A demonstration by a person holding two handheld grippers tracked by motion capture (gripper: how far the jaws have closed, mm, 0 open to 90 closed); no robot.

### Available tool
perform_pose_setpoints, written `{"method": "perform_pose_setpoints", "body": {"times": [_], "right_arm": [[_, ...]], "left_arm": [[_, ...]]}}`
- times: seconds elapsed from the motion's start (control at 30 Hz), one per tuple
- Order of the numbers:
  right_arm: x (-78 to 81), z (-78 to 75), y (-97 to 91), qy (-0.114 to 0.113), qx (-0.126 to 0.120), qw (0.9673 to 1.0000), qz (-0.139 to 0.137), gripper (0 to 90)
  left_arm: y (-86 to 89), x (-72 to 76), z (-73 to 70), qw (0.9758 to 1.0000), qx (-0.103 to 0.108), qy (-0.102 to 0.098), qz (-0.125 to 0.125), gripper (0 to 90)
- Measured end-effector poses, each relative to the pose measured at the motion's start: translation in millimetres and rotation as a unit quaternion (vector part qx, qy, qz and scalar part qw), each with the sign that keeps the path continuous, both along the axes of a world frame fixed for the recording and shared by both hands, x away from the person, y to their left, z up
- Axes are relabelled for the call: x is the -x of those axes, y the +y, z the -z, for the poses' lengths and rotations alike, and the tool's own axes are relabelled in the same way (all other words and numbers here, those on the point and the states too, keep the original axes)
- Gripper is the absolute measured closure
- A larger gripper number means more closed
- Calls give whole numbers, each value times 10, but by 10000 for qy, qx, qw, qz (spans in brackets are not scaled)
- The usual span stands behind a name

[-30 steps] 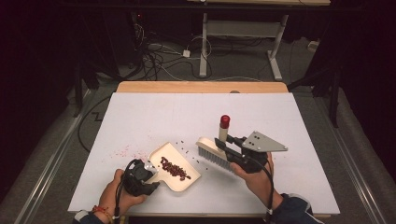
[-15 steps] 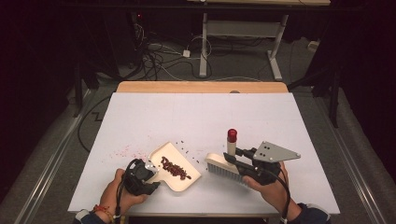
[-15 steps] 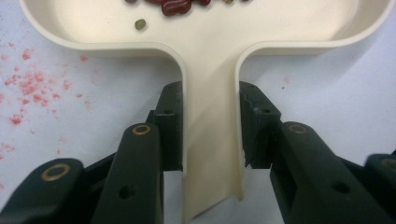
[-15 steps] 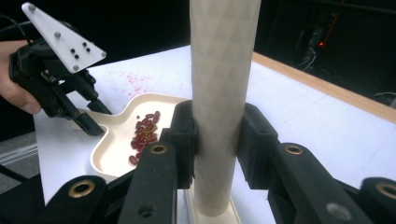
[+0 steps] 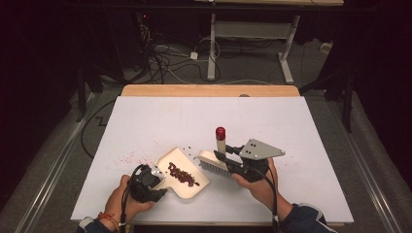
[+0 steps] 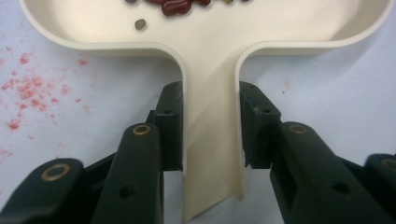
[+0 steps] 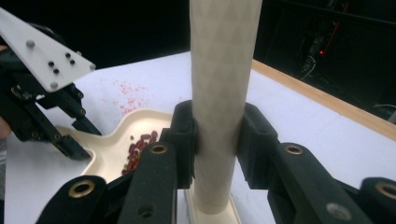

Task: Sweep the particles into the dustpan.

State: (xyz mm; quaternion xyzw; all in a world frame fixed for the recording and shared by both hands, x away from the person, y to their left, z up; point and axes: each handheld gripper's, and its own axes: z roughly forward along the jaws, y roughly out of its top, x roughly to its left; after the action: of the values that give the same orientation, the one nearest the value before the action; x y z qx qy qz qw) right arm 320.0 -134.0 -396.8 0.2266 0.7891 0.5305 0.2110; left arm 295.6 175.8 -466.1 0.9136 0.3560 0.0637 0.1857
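Observation:
A cream dustpan [image 5: 171,159] lies on the white table, with a pile of red beans [image 5: 183,175] in it. My left gripper [image 5: 156,178] is shut on the dustpan's handle [image 6: 212,140], one jaw on each side, and the beans [image 6: 176,5] lie just beyond. My right gripper [image 5: 222,156] is shut on the upright handle [image 7: 219,88] of a cream brush [image 5: 210,160] with a red tip [image 5: 220,132]. The bristles rest on the table at the pan's right edge. From the right gripper view the dustpan [image 7: 112,140] and the left gripper [image 7: 77,135] lie to the left.
A few loose beans [image 5: 187,146] lie on the table just beyond the pan. Red specks [image 5: 127,158] stain the white sheet [image 5: 272,121] to the pan's left. A wooden edge [image 5: 209,90] runs along the far side, with cables and table legs on the floor behind.
The right gripper carried the brush right and nearer to the person, then back left to the pan's right edge. The left gripper and dustpan stayed put.

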Motion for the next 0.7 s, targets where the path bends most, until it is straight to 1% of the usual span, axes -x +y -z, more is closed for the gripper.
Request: {"method": "perform_pose_setpoints", "body": {"times": [0.1,0.2,0.23,0.27,0.3,0.33,0.37,0.4,0.43,0.5,0.53,0.57,0.6,0.67,0.7], "right_arm": [[-42,-36,28,-19,-44,10000,-7,708],[-108,-75,39,10,-143,9999,7,707],[-160,-109,56,-124,-128,9998,73,708],[-160,-109,56,-124,-128,9998,73,708],[-222,-127,85,-308,-148,9992,217,707],[-222,-127,85,-308,-148,9992,217,707],[-263,-125,104,-392,-142,9987,307,707],[-308,-113,124,-464,-144,9980,409,707],[-356,-96,147,-476,-175,9975,491,708],[-456,-46,205,-527,-229,9968,550,707],[-505,-17,242,-628,-227,9961,571,707],[-550,13,286,-673,-191,9957,599,708],[-604,48,338,-702,-178,9954,627,707],[-663,95,405,-660,-204,9957,623,708],[-688,122,442,-682,-161,9956,624,708]], "left_arm": [[1,-6,-2,10000,1,19,6,640],[7,-14,-3,10000,26,43,-4,640],[10,-18,-3,10000,34,58,-2,640],[14,-22,-3,10000,46,72,-5,640],[18,-26,-2,9999,60,87,-7,639],[20,-29,-1,9999,69,88,-15,639],[23,-33,-3,9999,69,92,-14,639],[23,-36,-4,9999,73,98,-23,639],[23,-37,-3,9999,80,102,-38,639],[30,-47,-1,9999,111,111,-58,639],[35,-53,0,9998,125,112,-61,639],[46,-64,-1,9998,132,122,-64,640],[53,-71,-1,9998,129,109,-64,639],[73,-84,1,9998,147,112,-100,639],[81,-90,0,9998,141,108,-126,639]]}}
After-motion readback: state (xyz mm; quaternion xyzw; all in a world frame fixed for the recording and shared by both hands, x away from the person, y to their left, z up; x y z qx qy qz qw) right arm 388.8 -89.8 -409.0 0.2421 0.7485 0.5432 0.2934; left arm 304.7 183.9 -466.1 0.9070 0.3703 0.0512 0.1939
